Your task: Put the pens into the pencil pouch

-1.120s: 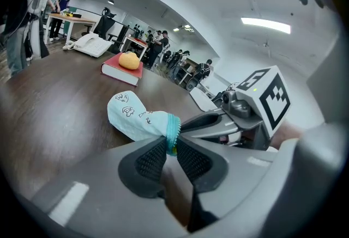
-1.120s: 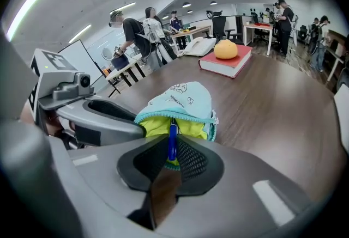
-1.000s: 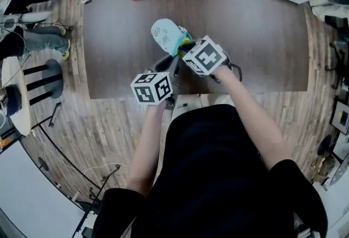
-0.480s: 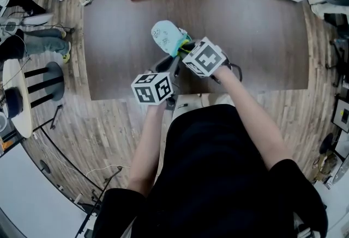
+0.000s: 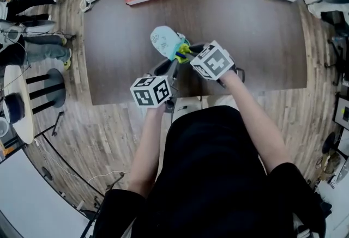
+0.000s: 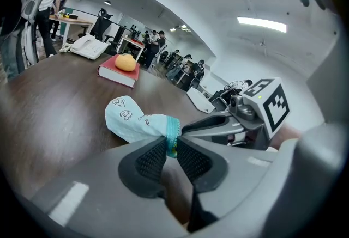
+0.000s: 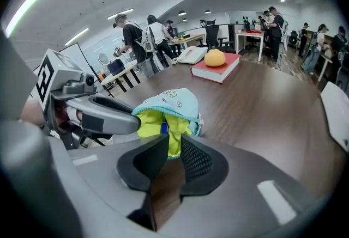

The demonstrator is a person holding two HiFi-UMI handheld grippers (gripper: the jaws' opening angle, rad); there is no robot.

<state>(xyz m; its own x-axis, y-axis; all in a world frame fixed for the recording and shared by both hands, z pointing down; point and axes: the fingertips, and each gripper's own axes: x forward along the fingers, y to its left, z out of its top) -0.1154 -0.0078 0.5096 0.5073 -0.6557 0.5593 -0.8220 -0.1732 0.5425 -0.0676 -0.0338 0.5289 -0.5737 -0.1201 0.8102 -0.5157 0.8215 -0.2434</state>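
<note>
Illumination is bright, even and diffuse. It comes from long white ceiling light strips (image 6: 262, 24) that burn out to pure white in both gripper views, while the dark brown wooden table (image 5: 245, 30) carries a pale sheen and only soft shadows. All views bend strongly towards the edges, and the gripper views add dark vignetted corners. The near grey bodies of the left gripper (image 6: 170, 147) and right gripper (image 7: 173, 147) are out of focus — distant figures are soft too.
</note>
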